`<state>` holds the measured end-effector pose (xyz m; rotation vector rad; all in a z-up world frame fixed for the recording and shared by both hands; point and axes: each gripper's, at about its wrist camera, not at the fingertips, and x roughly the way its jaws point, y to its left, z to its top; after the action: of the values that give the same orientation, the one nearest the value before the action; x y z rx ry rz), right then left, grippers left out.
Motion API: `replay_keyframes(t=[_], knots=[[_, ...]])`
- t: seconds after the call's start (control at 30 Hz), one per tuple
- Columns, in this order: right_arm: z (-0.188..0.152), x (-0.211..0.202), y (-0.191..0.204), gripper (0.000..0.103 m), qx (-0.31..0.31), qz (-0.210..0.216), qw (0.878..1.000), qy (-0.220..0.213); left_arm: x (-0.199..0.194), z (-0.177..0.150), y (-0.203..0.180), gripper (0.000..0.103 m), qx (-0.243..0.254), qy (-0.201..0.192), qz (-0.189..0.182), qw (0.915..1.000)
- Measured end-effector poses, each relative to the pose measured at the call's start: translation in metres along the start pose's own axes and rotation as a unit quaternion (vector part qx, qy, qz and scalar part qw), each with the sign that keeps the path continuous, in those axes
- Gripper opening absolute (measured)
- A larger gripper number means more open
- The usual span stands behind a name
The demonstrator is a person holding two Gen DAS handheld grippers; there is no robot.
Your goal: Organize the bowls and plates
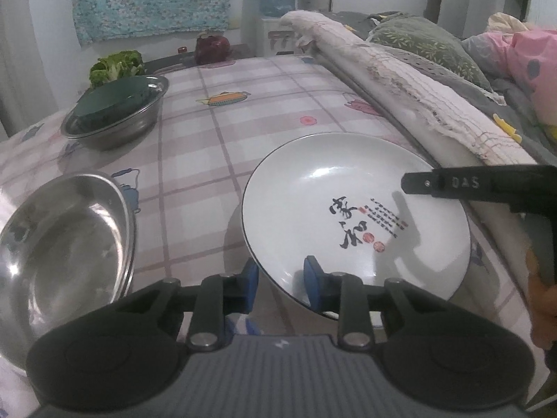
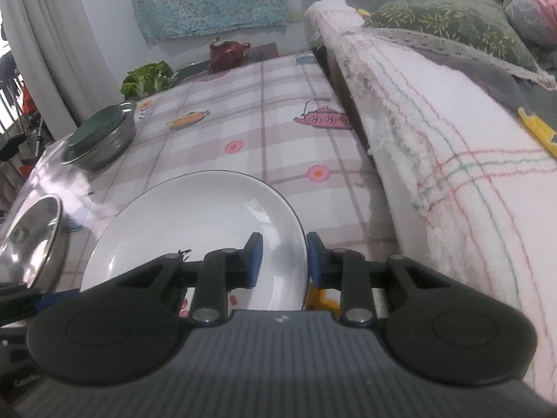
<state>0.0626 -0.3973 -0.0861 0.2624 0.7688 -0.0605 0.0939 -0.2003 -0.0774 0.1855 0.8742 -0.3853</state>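
Plate (image 1: pixel 355 216): white glazed ceramic, on the checked tablecloth (image 1: pixel 195 132) beside the sofa. Rigid, slippery, breakable (likely heavyish); grasp at the rim. Left gripper (image 1: pixel 281 277) and right gripper (image 2: pixel 280 259): fingers parted, straddling opposite rim edges, not yet clamped.

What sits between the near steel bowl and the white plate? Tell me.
Nothing stands there: in the left wrist view only bare checked tablecloth separates the steel bowl from the white plate.
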Motion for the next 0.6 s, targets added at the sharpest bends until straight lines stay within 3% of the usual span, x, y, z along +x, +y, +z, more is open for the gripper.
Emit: replay_keyframes(t=[0.6], knots=[[-0.046,-0.033,0.057,0.027,-0.012,0.040,0.999,0.020,-0.046,-0.048,0.050,0.028,-0.034,0.012,0.004,0.9993]])
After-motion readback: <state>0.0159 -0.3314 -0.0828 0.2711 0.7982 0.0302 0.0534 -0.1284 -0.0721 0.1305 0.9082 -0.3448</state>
